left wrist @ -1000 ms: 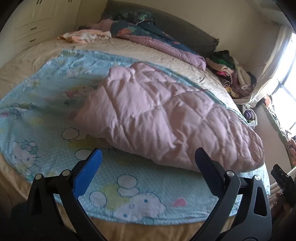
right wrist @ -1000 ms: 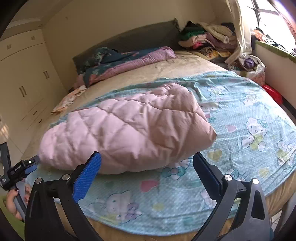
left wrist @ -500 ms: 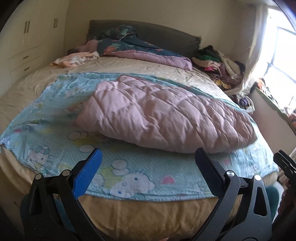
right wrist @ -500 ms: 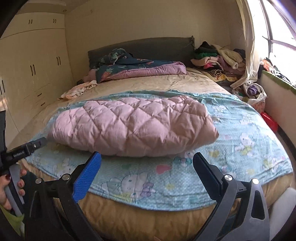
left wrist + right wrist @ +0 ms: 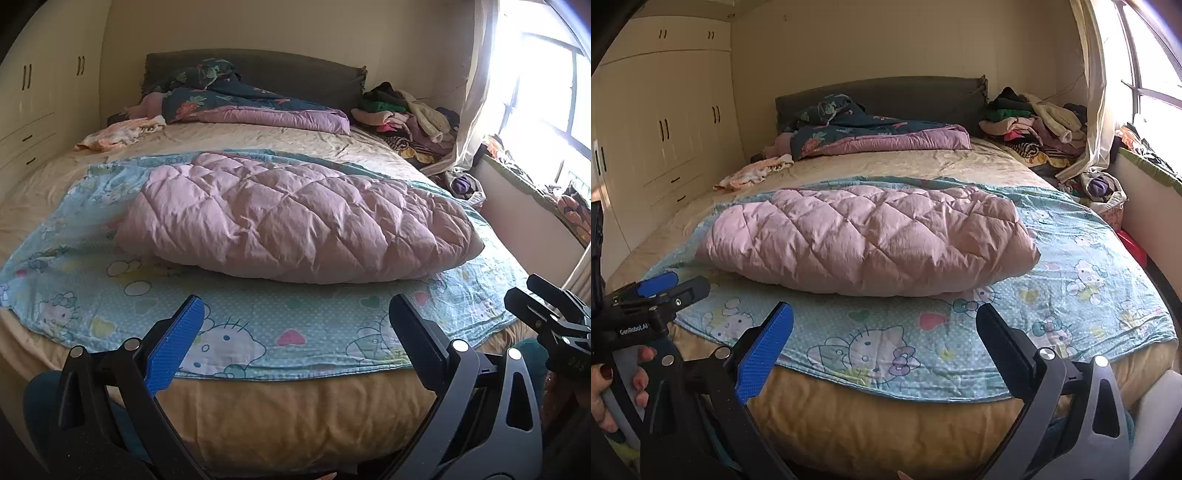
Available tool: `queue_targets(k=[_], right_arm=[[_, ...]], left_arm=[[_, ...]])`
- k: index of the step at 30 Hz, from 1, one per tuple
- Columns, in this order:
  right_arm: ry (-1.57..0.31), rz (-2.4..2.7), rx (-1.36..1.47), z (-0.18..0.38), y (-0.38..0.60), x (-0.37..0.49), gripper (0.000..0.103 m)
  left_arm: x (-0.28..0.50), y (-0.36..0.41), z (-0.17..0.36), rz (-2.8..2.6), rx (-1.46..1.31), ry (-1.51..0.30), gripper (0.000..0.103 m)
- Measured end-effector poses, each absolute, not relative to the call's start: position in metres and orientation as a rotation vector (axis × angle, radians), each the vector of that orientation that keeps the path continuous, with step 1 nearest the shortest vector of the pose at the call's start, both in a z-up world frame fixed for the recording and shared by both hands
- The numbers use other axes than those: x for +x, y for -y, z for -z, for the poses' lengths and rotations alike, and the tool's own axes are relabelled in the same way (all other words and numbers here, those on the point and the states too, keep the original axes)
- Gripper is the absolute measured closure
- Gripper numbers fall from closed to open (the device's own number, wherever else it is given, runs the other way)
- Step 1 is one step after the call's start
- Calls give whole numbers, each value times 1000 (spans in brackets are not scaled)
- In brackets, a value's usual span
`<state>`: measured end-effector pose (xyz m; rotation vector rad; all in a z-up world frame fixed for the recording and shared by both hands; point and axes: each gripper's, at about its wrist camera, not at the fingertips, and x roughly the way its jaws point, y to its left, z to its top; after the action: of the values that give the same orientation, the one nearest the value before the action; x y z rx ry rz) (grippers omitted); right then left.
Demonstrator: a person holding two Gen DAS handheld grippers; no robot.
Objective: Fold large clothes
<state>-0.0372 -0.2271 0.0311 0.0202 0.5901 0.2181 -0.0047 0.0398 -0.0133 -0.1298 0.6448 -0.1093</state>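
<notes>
Pink quilted padding, the folded coat [image 5: 295, 221] lies across the blue cartoon sheet [image 5: 258, 325] on the bed [image 5: 886, 424]. It looks light, puffy and springy; a pinch at a hem corner should hold best. Left tool [image 5: 295, 325] and right tool [image 5: 886, 325] hang spread, empty.

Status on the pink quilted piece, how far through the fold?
Done: the pink quilted garment lies as a compact puffy bundle on the cartoon sheet, apparently folded. In hand: nothing; the left gripper and right gripper are both open, off the bed's near edge. Left: possibly the clothes pile by the window.
</notes>
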Motion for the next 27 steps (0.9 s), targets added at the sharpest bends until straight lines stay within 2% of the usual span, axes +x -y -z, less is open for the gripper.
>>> queue_targets(k=[27], right_arm=[[-588, -221, 29, -31, 229, -39, 4]], left_arm=[[-9, -41, 9, 108, -132, -634, 9]])
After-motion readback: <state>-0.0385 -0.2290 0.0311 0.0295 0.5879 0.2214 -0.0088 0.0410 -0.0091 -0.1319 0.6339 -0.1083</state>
